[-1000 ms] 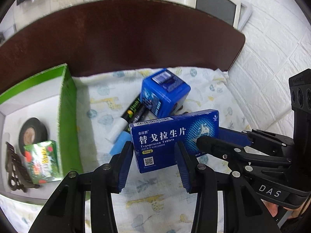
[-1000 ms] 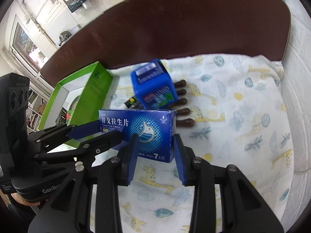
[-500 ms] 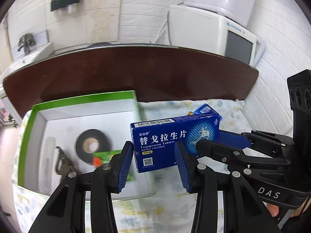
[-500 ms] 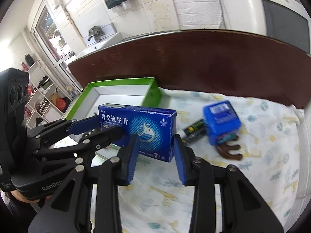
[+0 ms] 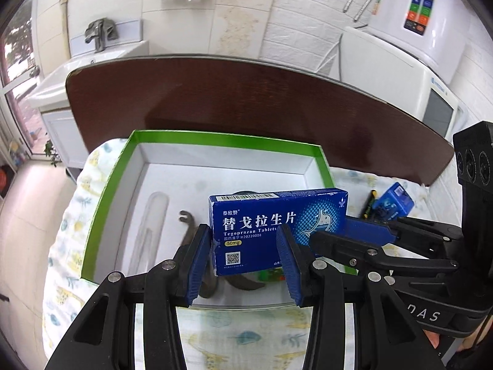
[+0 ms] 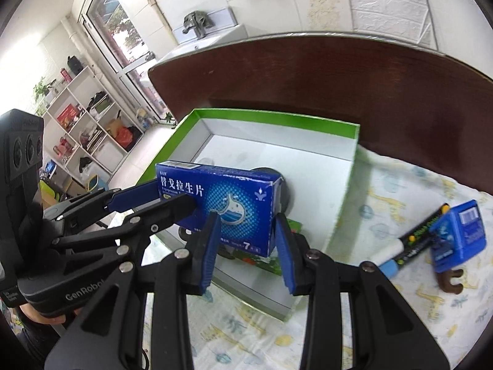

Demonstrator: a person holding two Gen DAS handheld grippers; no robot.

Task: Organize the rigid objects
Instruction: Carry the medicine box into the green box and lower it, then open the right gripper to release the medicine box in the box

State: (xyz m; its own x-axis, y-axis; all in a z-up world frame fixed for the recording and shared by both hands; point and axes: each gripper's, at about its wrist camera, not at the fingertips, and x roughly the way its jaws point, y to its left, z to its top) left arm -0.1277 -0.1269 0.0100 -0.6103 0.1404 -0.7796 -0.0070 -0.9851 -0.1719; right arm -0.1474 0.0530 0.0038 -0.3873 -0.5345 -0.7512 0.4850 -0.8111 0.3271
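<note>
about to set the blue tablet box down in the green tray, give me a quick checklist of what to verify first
1. Both grippers on the tablet box: ok. The left gripper clamps one end and the right gripper the other.
2. Box over the green tray: ok, it hangs above the tray's white floor.
3. Box level: ok, only slightly tilted.
4. Landing spot free: not ok. The tape roll, a dark metal tool and a small green packet lie under or just behind the box.
5. Free floor elsewhere: ok, the tray's far half is bare.
6. Clearance above those items: cannot tell.
</note>
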